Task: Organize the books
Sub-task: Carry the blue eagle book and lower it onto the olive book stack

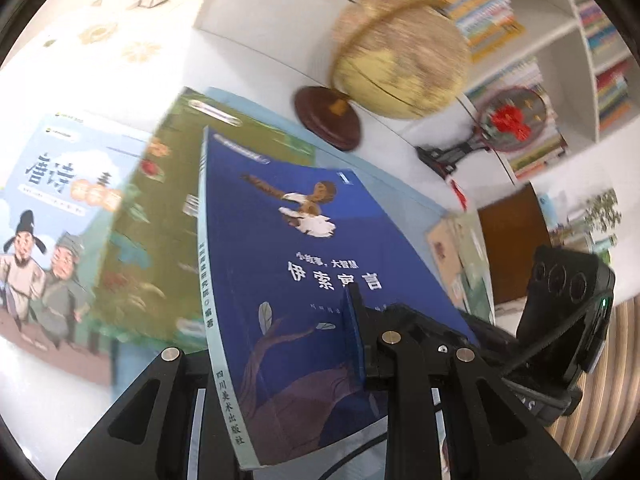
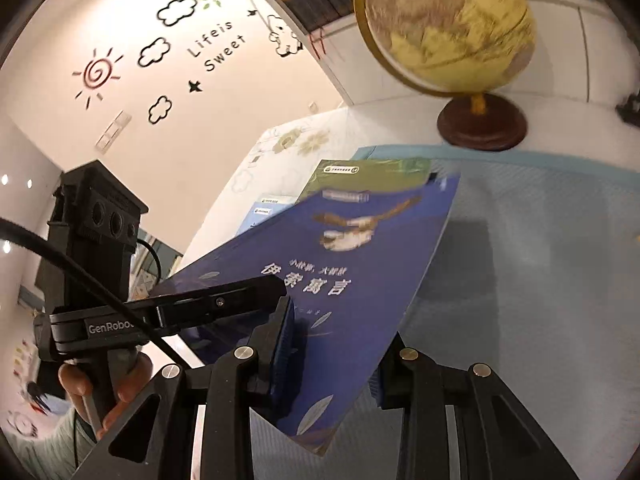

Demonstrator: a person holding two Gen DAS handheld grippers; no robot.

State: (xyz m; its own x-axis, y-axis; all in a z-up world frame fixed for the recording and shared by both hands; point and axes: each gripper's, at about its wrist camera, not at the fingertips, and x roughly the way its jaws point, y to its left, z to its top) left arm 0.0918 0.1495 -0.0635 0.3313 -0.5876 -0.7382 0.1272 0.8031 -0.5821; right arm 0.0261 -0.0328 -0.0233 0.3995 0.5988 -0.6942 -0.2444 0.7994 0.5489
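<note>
On the white surface [image 2: 560, 128] before the bookshelves, we hold the thin blue paperback [image 1: 304, 280] aloft, left claw [image 1: 280, 356] and right claw [image 2: 336, 364] both pinching it; its limp cover could slip toward the yellow globe [image 2: 448, 28].

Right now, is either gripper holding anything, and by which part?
Both hold the blue book, lifted off the mat: the left gripper and right gripper each have jaws closed across its bottom edge, at opposite ends.
</note>
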